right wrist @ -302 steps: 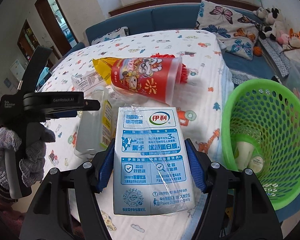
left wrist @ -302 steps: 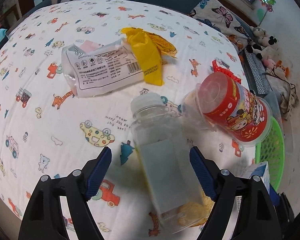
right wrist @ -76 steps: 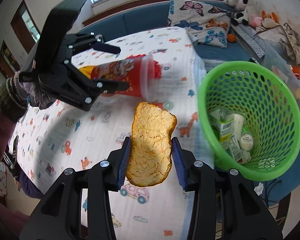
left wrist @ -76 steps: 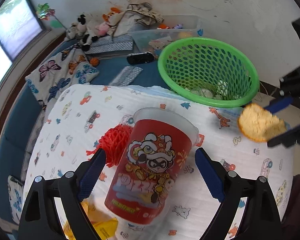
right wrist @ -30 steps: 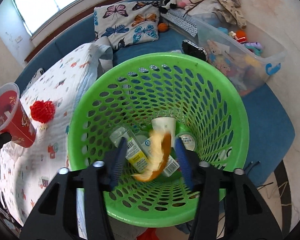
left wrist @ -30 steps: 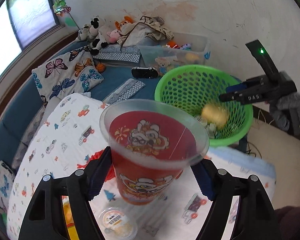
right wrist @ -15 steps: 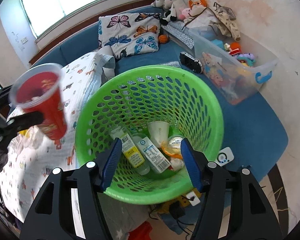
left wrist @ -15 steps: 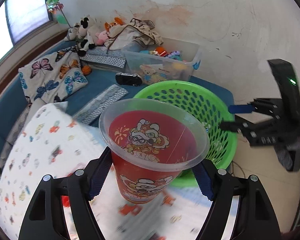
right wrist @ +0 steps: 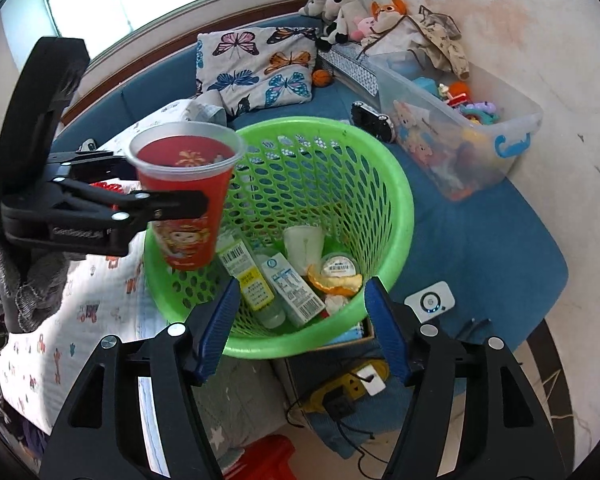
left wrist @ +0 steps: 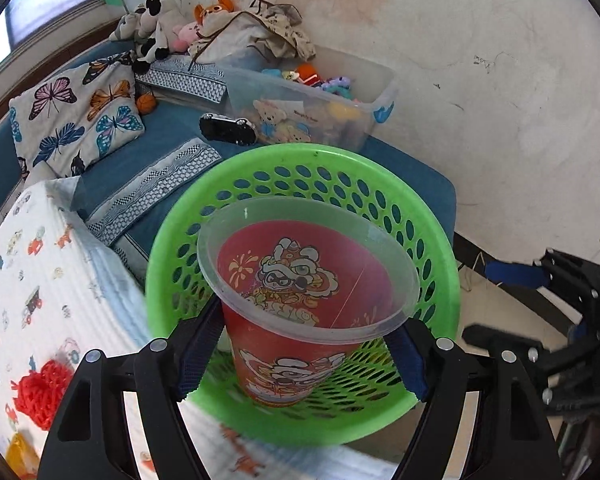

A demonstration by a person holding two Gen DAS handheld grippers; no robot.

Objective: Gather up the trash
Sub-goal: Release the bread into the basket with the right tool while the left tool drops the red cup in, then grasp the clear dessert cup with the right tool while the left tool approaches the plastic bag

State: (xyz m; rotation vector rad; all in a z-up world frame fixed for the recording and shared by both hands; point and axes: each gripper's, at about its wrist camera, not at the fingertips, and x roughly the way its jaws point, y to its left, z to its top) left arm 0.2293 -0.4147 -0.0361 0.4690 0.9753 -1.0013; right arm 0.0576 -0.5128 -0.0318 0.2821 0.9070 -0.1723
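Observation:
My left gripper is shut on a red printed plastic cup and holds it upright over the near-left rim of the green mesh basket. In the right wrist view the cup hangs over the basket at its left edge. The basket holds cartons, a bottle, a white cup and the bread slice. My right gripper is open and empty, in front of the basket's near rim.
A table with a cartoon-print cloth lies left of the basket, with a red mesh net on it. A clear toy bin, butterfly cushion and blue mat lie behind. A power strip sits on the floor.
My left gripper has carried the red cup from beside the table to over the basket's edge. My right gripper, which dropped the bread a second ago, has pulled back a little and stays open.

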